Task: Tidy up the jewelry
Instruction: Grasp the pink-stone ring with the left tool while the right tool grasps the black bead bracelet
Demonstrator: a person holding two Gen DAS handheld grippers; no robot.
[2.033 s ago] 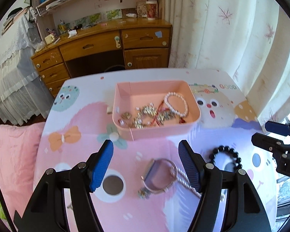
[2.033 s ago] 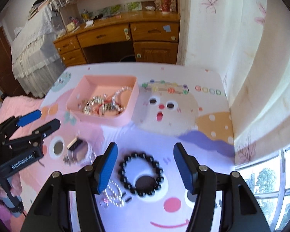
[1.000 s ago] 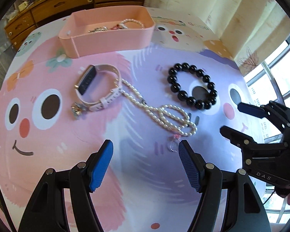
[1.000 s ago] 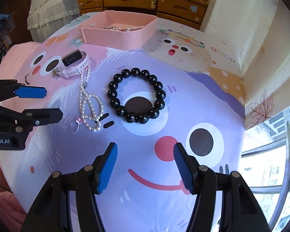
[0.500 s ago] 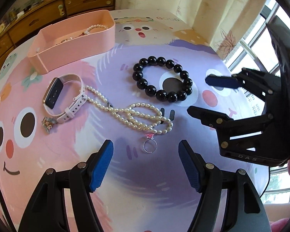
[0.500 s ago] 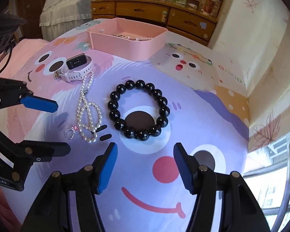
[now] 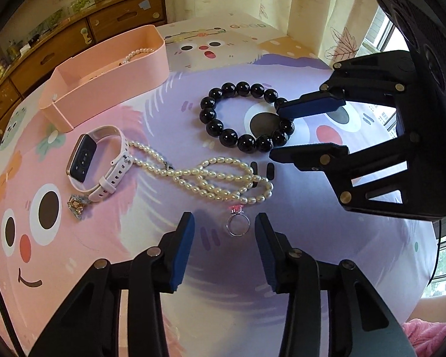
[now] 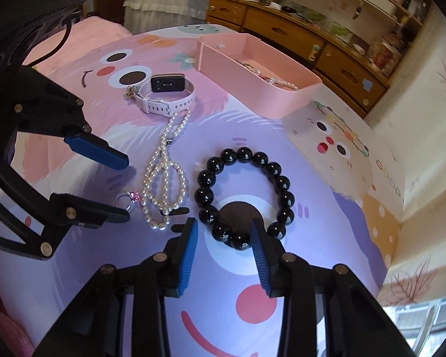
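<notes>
The left gripper (image 7: pixel 222 226) points steeply down at the counter (image 7: pixel 327 238), its 2 blue-padded fingers (image 7: pixel 183 247) spread either side of a small silver ring (image 7: pixel 238 223) with a pink stone; the jaws have just been closing, yet neither pad touches the ring. The right gripper (image 8: pixel 224 232) is likewise angled down, its fingers (image 8: pixel 260 255) parted around the near beads of the black bead bracelet (image 8: pixel 243 196), and these jaws have also just been narrowing without pressing on a bead. A pearl necklace (image 7: pixel 205 178) lies looped between the ring and the bracelet, 1 end reaching the strap of a white smartwatch (image 7: pixel 98 160), which has a small gold charm (image 7: pixel 76 203) just beside it. Behind them, the pink tray (image 7: pixel 110 80) already holds a pearl bracelet and other pieces. The counter wears a pastel cartoon-face cloth. A wooden dresser (image 8: pixel 297 38) stands beyond.
</notes>
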